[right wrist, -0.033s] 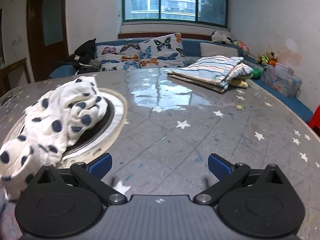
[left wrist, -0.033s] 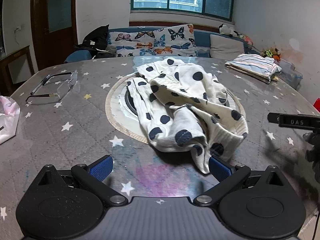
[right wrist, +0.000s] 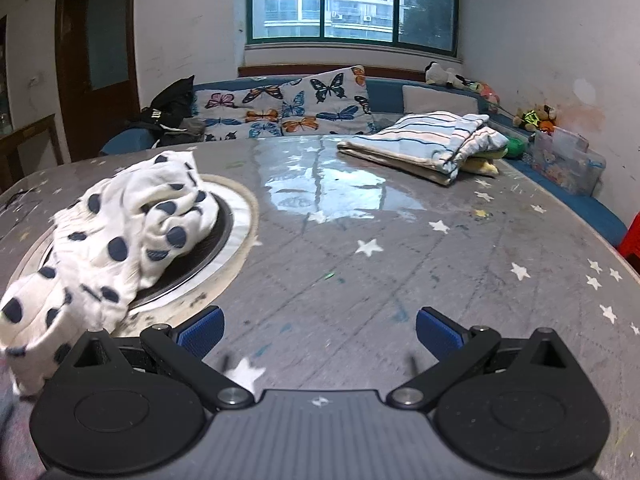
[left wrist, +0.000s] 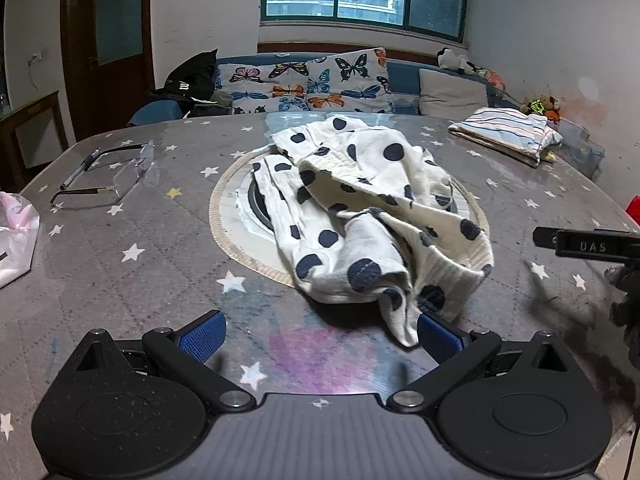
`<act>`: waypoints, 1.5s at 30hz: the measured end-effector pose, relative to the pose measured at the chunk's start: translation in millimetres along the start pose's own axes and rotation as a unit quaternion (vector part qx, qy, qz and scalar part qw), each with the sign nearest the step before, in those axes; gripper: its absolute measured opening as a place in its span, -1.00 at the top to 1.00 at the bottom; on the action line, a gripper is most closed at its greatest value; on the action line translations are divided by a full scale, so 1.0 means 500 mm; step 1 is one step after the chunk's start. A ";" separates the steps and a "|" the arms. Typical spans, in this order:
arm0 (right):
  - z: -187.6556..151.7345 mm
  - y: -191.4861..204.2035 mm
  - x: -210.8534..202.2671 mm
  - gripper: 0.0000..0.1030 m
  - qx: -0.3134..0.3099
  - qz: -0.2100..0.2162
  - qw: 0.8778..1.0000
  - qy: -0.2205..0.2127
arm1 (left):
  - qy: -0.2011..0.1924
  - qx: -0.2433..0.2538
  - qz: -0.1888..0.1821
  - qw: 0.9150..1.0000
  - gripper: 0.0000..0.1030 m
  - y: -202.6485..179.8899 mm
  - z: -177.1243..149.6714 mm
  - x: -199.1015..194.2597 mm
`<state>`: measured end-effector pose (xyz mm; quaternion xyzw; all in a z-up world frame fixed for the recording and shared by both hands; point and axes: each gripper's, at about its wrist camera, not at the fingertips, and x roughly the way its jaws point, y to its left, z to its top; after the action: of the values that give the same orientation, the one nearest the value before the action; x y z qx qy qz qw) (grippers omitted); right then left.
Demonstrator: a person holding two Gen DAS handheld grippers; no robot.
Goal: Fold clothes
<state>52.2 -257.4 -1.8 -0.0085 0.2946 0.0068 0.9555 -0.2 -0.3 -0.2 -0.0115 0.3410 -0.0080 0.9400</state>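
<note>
Crumpled white cloth with dark blue dots (left wrist: pixel 360 216) lies mid-frame on our grey star-printed table (left wrist: pixel 132 264) — our left gripper (left wrist: pixel 320 334) and right gripper (right wrist: pixel 319 330) both gape wide, empty, its hem touching the left gripper's right finger.

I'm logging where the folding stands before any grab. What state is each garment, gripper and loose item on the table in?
polka-dot garment: crumpled heap over the round inset, unfolded.
striped garment: folded, lying at the far side.
left gripper: open, empty, one pad at the heap's near edge.
right gripper: open, empty, over bare table.
glasses: arms unfolded, lying flat.
</note>
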 end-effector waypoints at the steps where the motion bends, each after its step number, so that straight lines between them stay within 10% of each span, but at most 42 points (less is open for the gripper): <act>1: -0.003 0.005 -0.006 -1.00 -0.002 0.001 1.000 0.000 | -0.001 0.000 -0.001 1.000 -1.00 0.000 0.000 0.000; 45: -0.033 0.071 -0.063 -1.00 -0.034 0.064 0.995 0.065 | 0.022 0.022 0.004 0.999 -1.00 -0.064 -0.005 -0.009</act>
<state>16.1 -222.4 1.9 -0.0224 0.3561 0.0769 0.9310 -5.3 -32.0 1.8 0.0111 0.3615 -0.0121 0.9322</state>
